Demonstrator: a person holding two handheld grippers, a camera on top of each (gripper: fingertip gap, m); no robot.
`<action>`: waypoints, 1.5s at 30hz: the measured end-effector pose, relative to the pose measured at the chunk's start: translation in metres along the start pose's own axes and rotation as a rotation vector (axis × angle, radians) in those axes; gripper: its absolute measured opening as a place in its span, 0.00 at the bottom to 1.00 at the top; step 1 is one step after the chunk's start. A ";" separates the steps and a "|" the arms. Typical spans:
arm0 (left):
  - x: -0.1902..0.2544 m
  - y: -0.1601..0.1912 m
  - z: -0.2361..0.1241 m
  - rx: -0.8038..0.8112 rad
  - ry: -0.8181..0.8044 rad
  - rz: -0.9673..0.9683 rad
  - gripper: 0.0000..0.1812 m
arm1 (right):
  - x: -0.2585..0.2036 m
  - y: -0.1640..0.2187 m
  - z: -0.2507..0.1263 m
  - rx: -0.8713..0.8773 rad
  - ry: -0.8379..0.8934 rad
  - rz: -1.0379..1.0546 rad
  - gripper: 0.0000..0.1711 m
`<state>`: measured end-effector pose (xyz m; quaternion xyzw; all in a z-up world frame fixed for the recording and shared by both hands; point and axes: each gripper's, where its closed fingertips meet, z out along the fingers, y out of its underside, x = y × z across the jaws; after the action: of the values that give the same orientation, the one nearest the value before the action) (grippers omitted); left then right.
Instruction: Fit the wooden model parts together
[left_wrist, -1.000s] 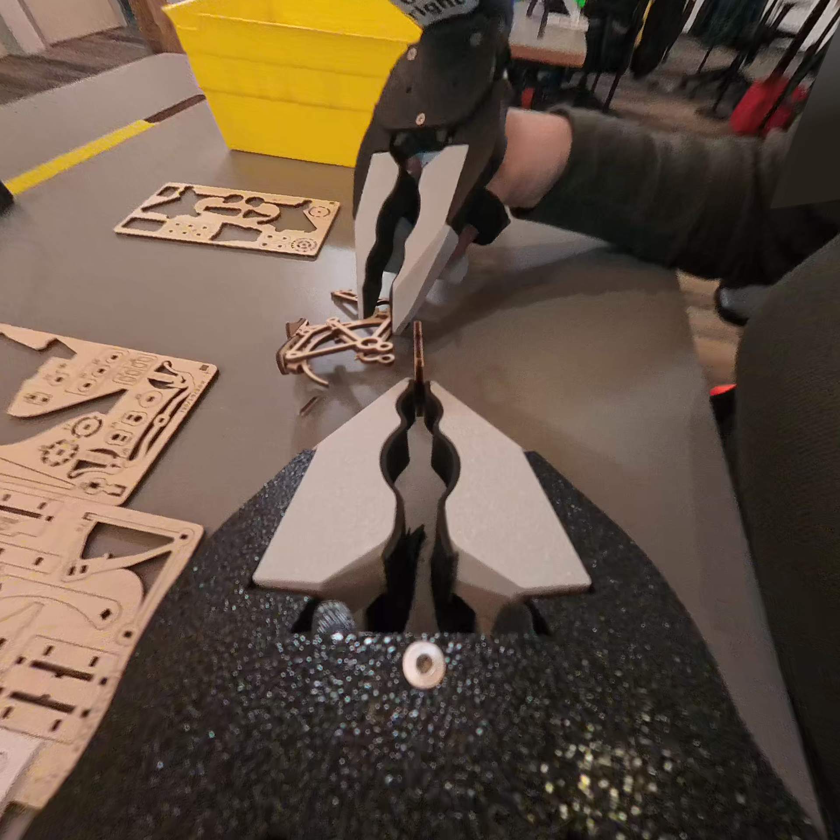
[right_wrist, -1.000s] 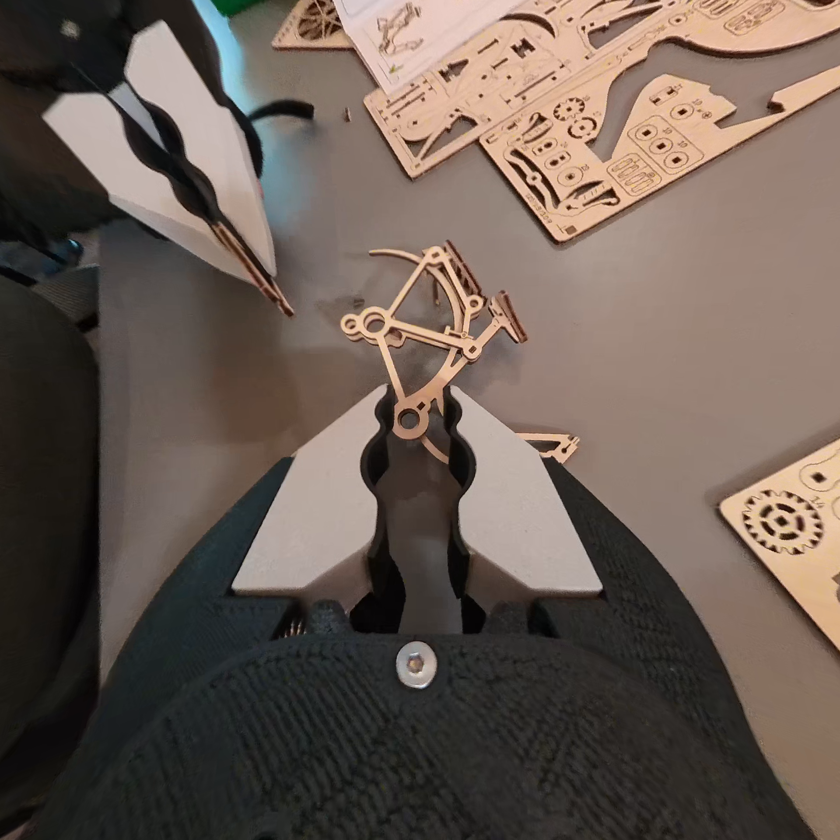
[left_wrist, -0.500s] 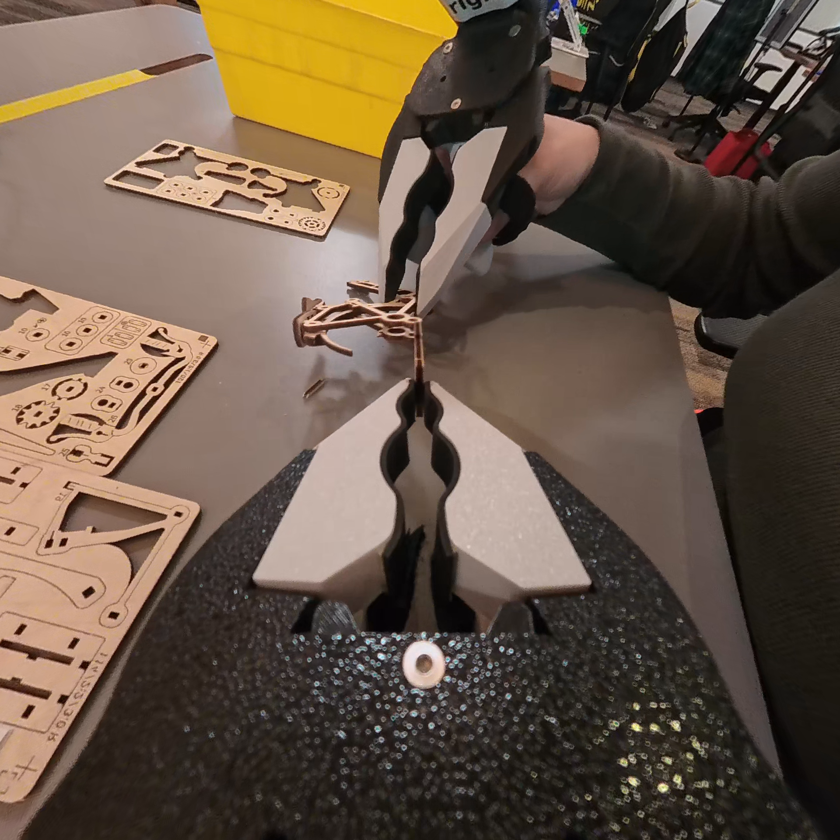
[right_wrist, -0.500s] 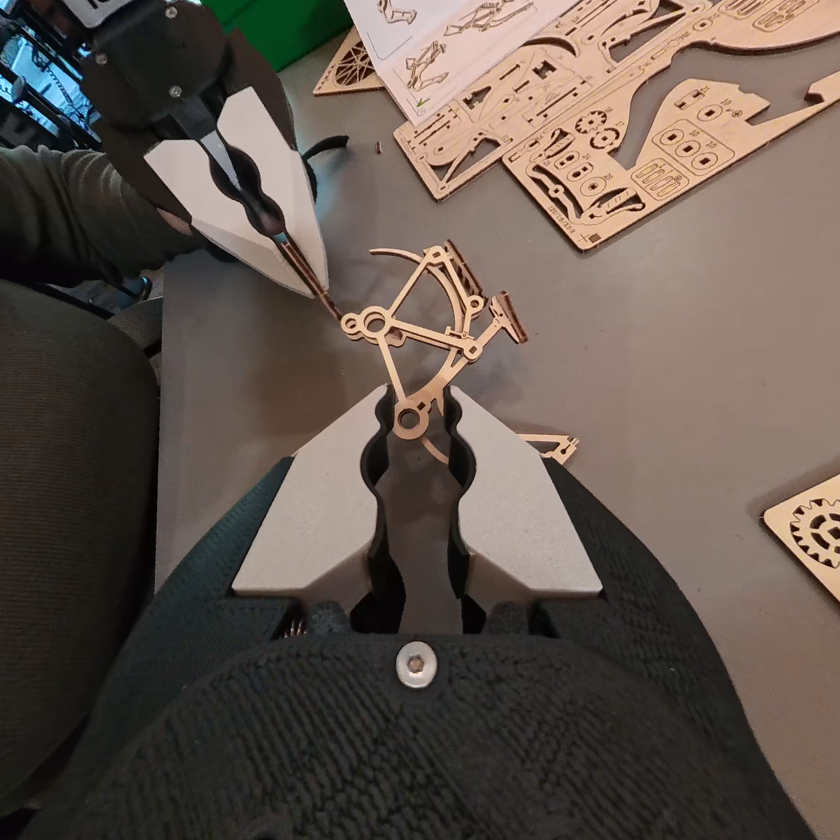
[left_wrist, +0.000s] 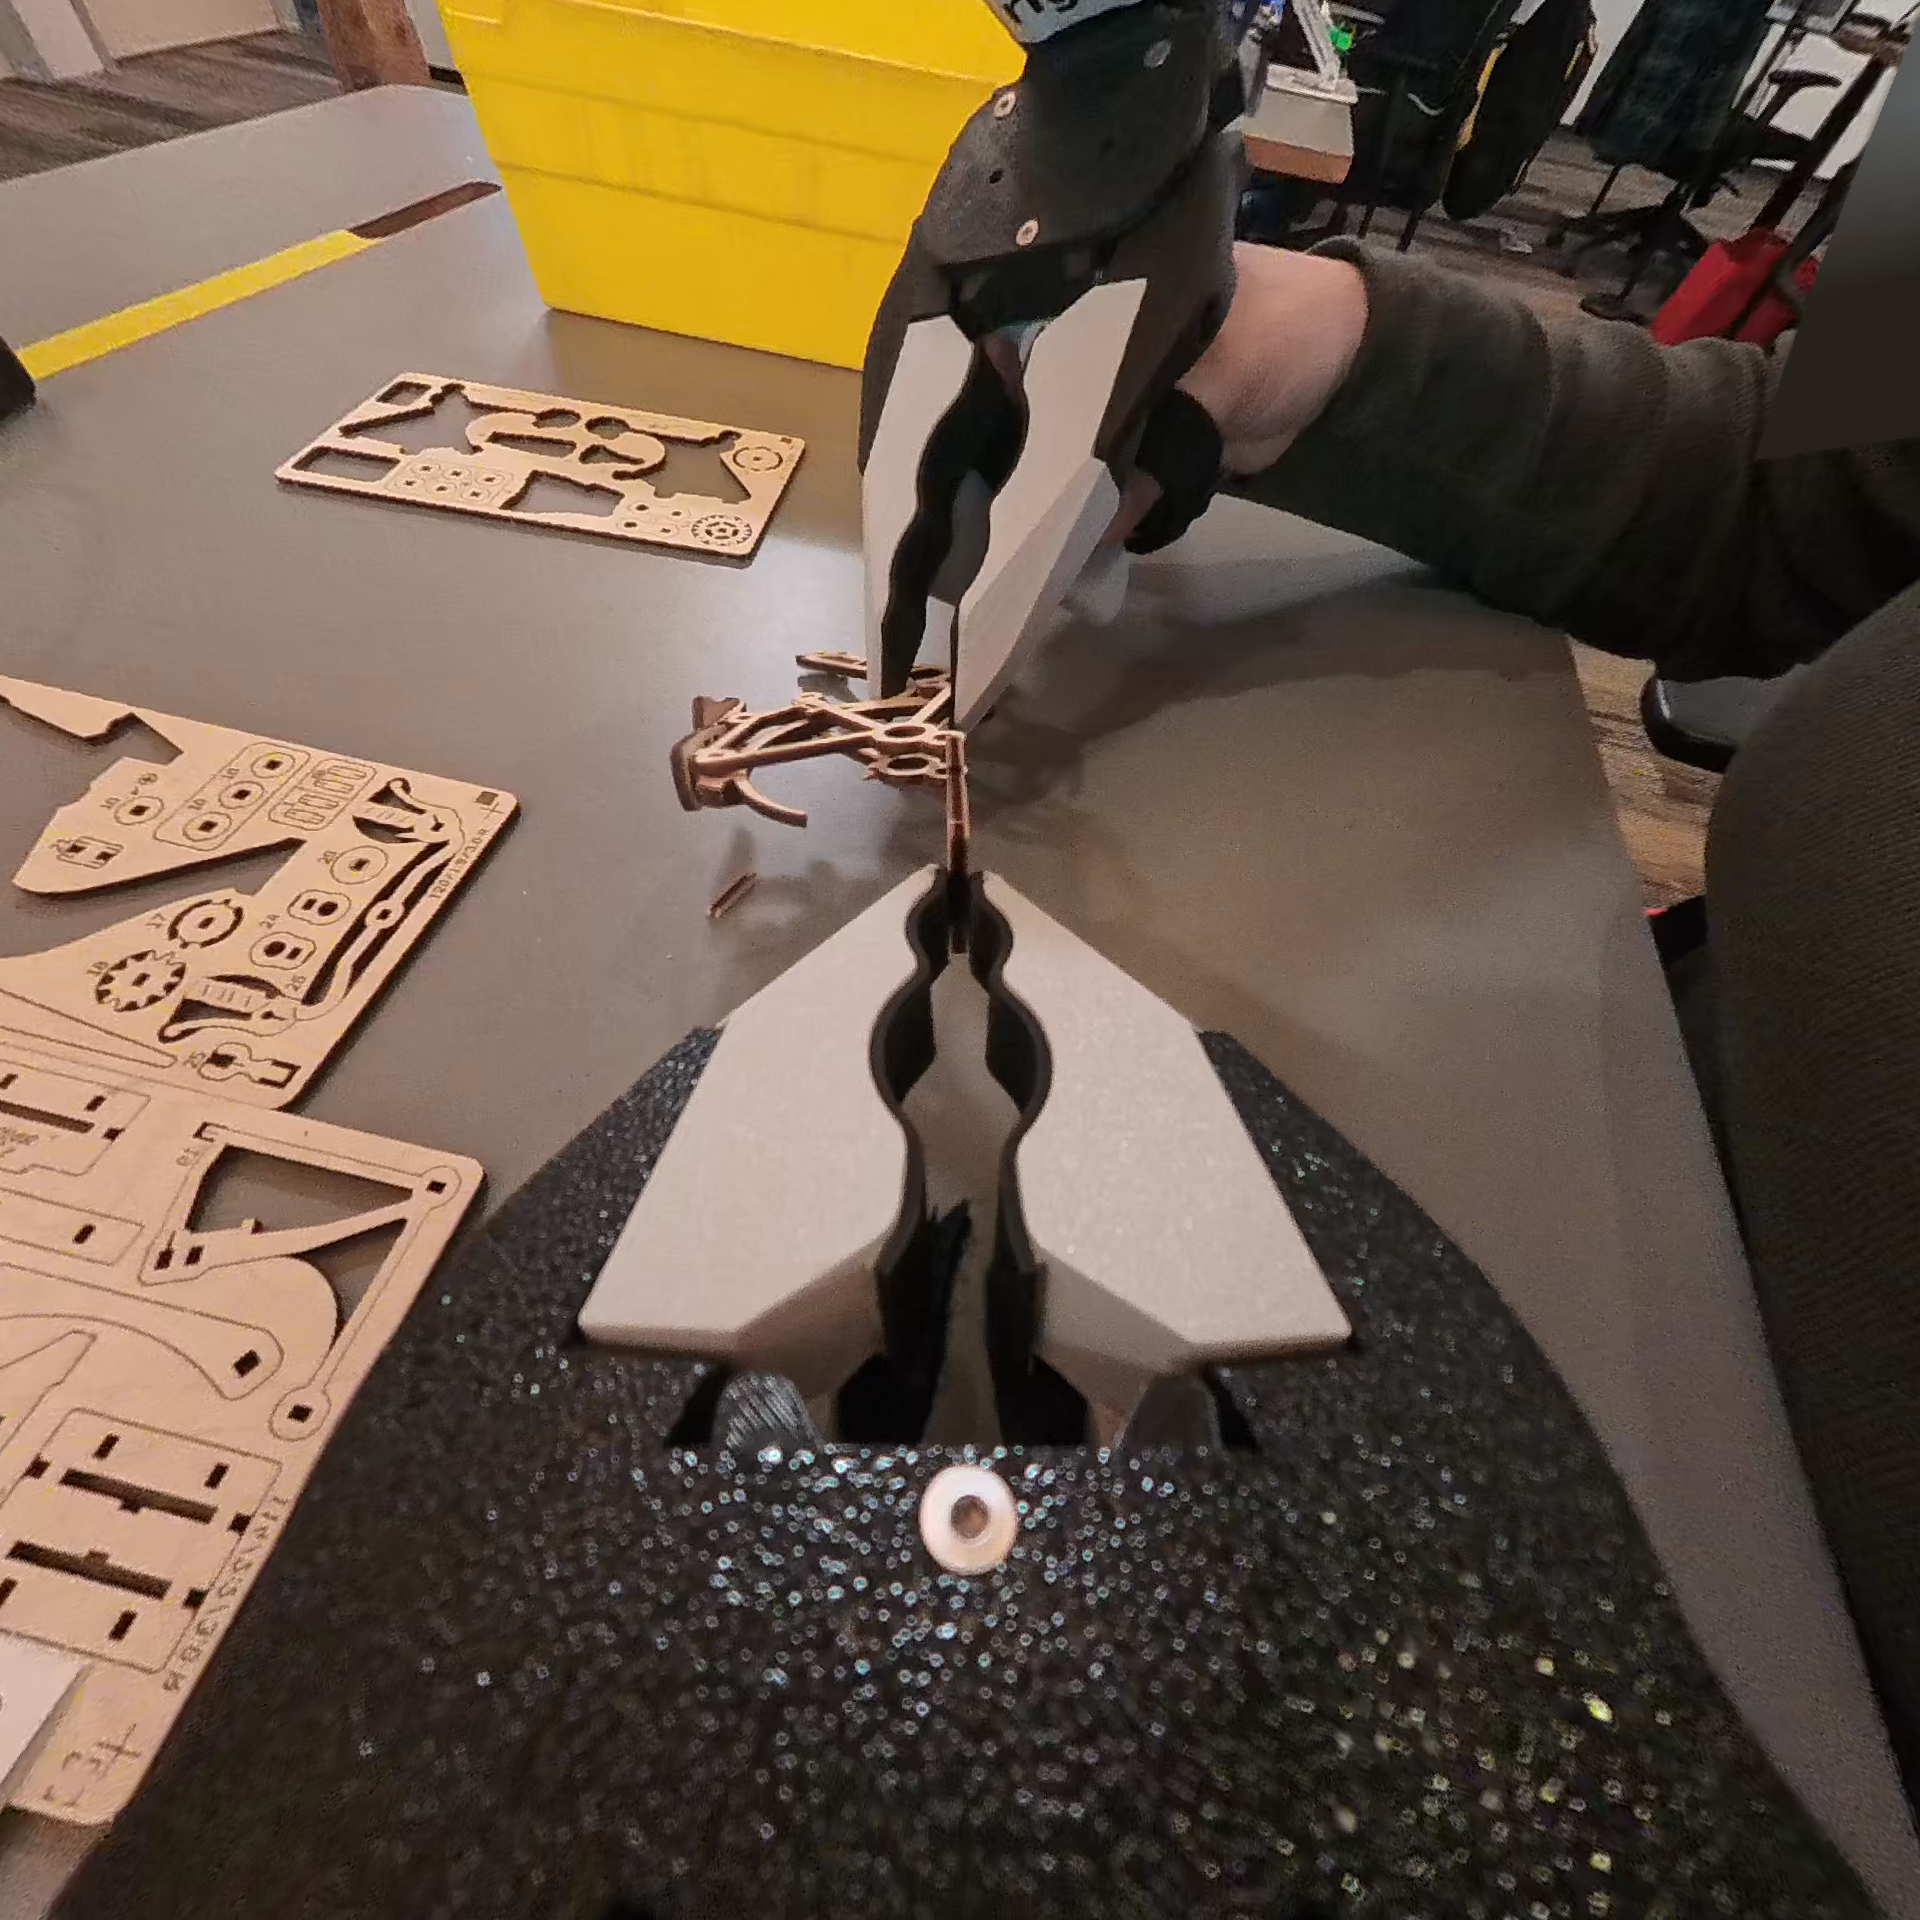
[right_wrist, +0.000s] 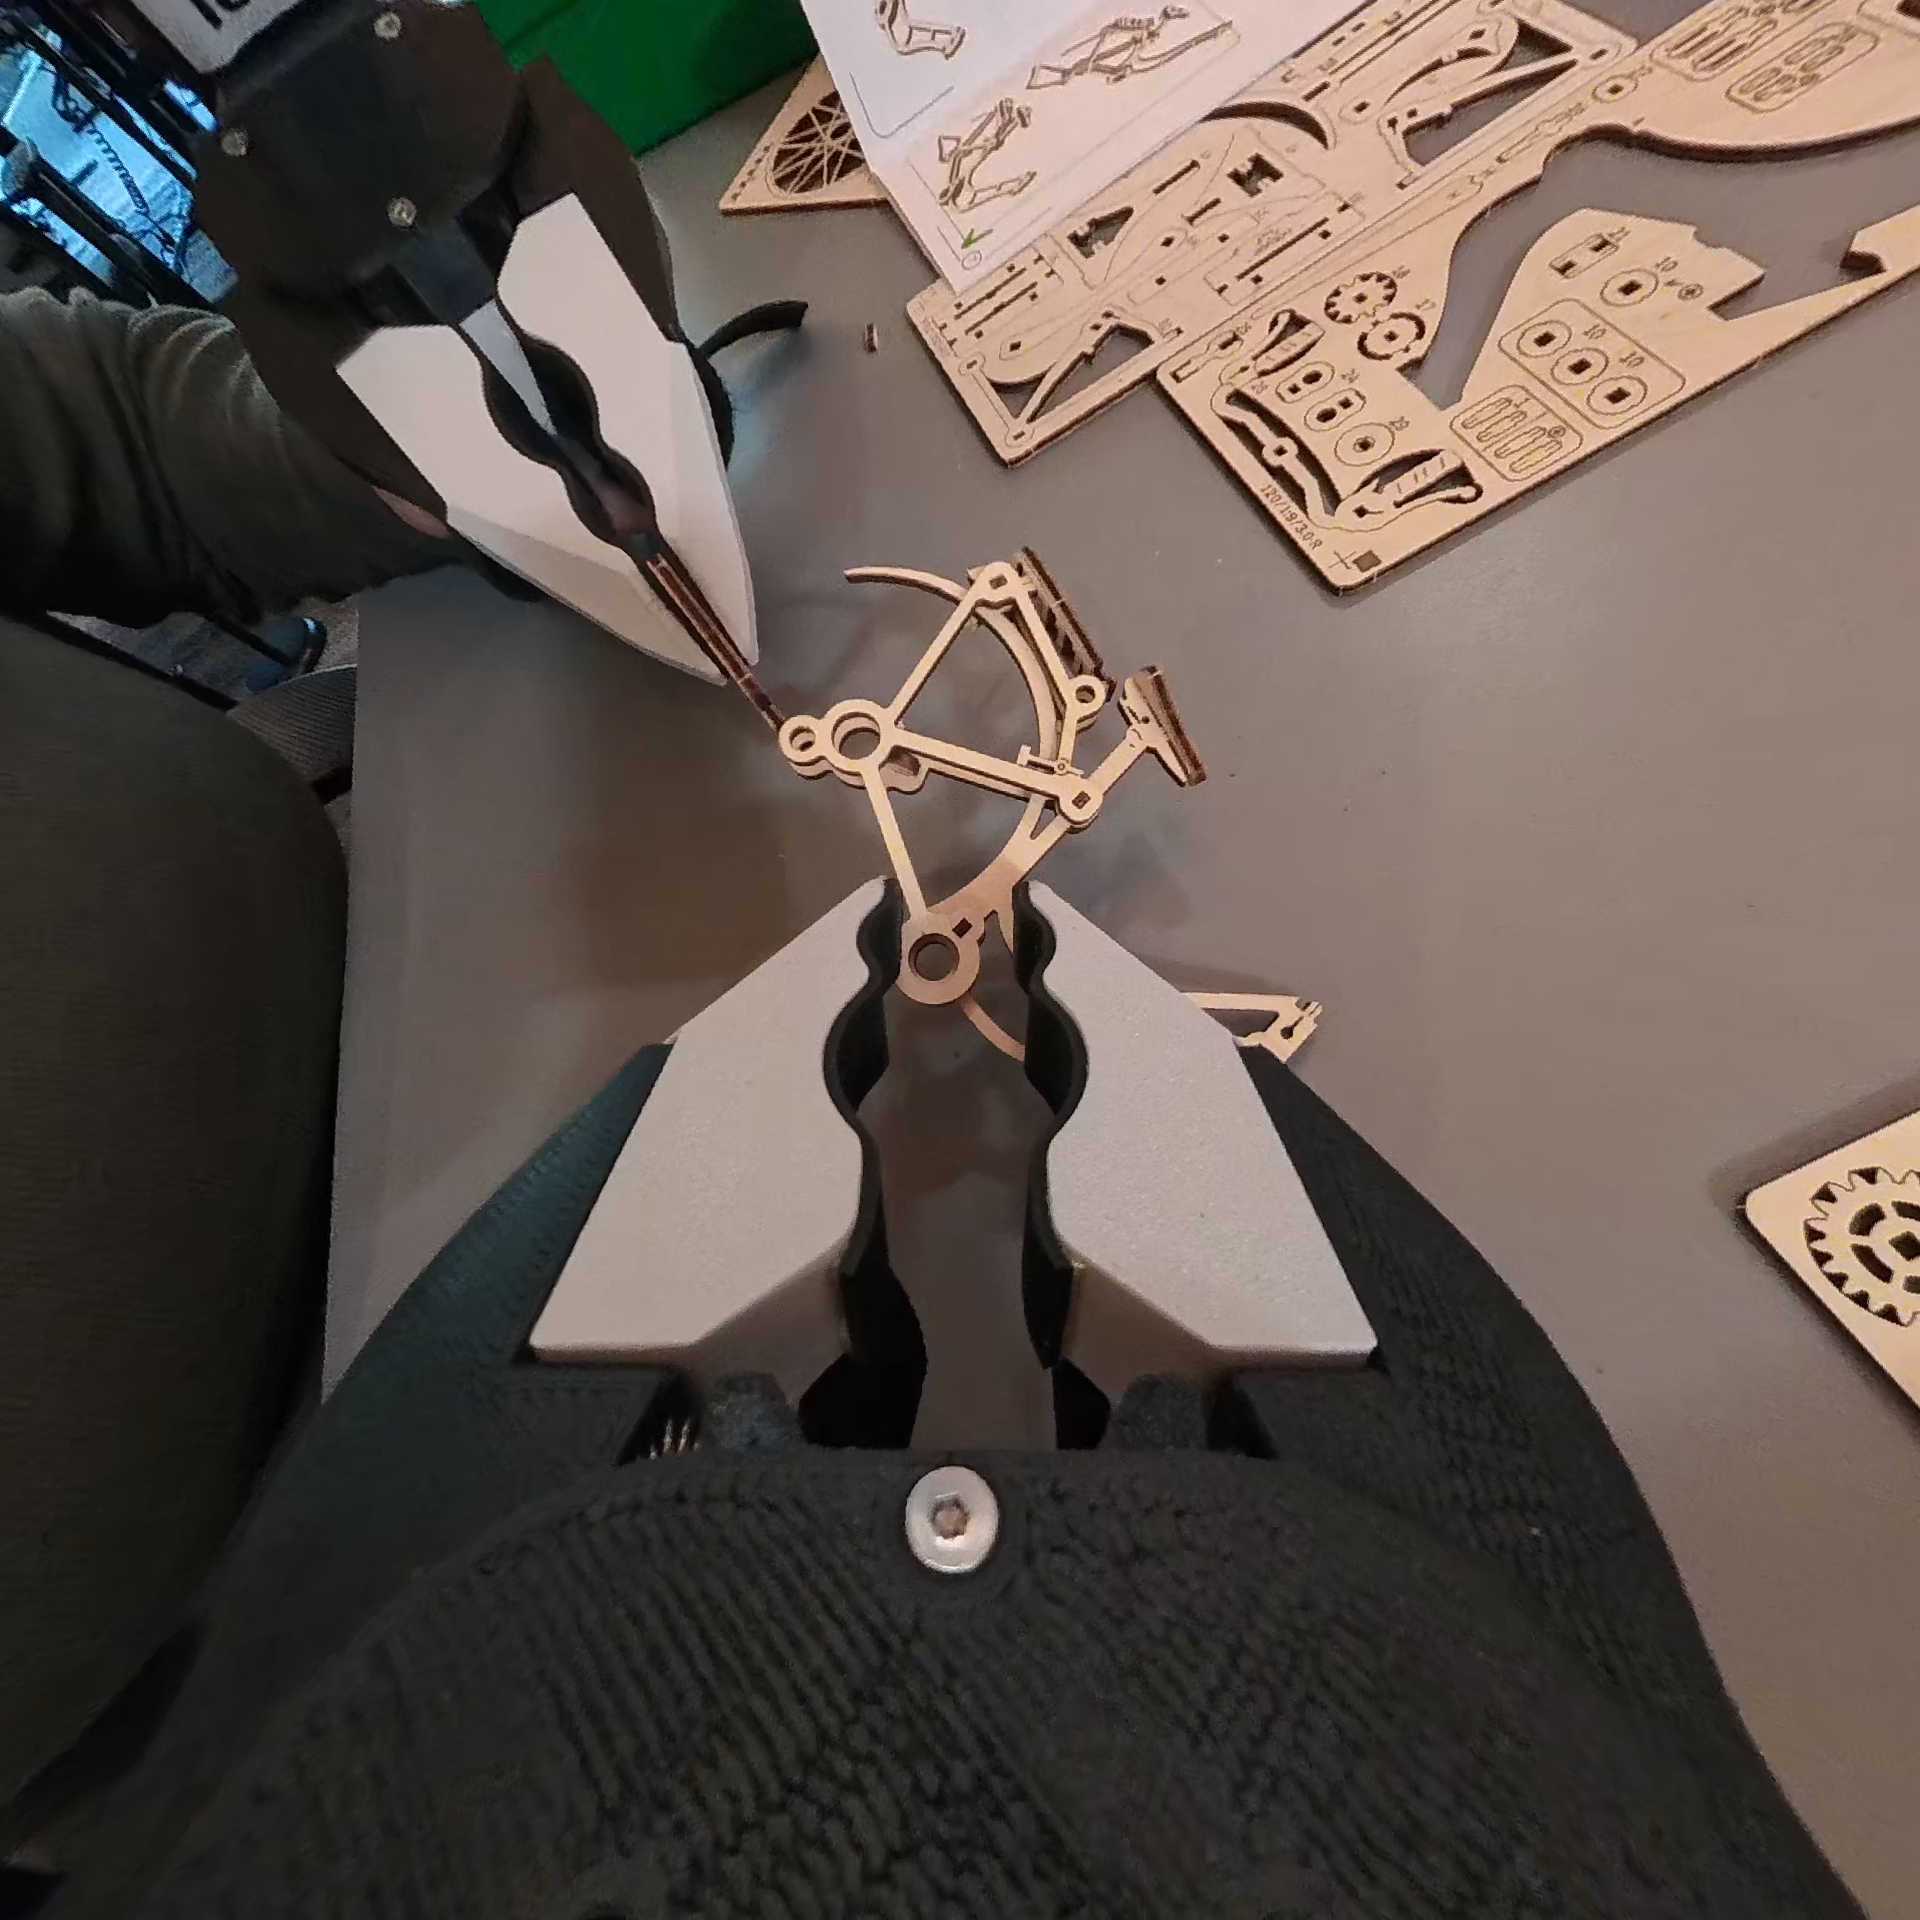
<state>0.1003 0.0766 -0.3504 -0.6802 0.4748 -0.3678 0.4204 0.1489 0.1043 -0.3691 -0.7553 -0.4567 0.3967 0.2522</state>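
Note:
My right gripper (right_wrist: 951, 914) is shut on the lower ring end of an openwork wooden frame assembly (right_wrist: 987, 748) and holds it above the grey table. My left gripper (left_wrist: 956, 894) is shut on a thin wooden strip (left_wrist: 956, 821) that sticks out forward. In the right wrist view the left gripper (right_wrist: 727, 665) comes in from the upper left. The strip (right_wrist: 756, 698) there touches the frame's double-ring end with its tip. In the left wrist view the right gripper (left_wrist: 935, 686) holds the frame (left_wrist: 821, 743) just beyond the strip.
Laser-cut wooden sheets (left_wrist: 260, 883) (right_wrist: 1351, 343) lie left of the left gripper, and another sheet (left_wrist: 540, 468) lies farther back. A yellow bin (left_wrist: 727, 177) stands behind. An instruction sheet (right_wrist: 987, 104), a gear sheet (right_wrist: 1849, 1268) and a small loose part (right_wrist: 1273, 1023) are nearby. A sleeved arm (left_wrist: 1507, 436) reaches in. My hands' fingertips stand some 7 cm from each other.
My left gripper has brought the strip closer to the frame, from well apart to its tip touching the ring end. The right gripper has kept the frame almost still.

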 end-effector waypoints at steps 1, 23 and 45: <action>0.001 -0.001 0.000 0.007 0.003 0.009 0.00 | 0.000 0.000 0.000 0.003 0.001 -0.004 0.11; 0.001 -0.002 0.000 0.016 -0.038 0.086 0.00 | 0.002 -0.002 -0.002 0.016 0.025 -0.051 0.11; -0.003 0.000 0.000 -0.021 -0.109 0.228 0.00 | 0.002 -0.007 -0.010 0.041 0.026 -0.058 0.11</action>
<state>0.0996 0.0792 -0.3502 -0.6451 0.5293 -0.2749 0.4775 0.1541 0.1093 -0.3595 -0.7417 -0.4667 0.3886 0.2847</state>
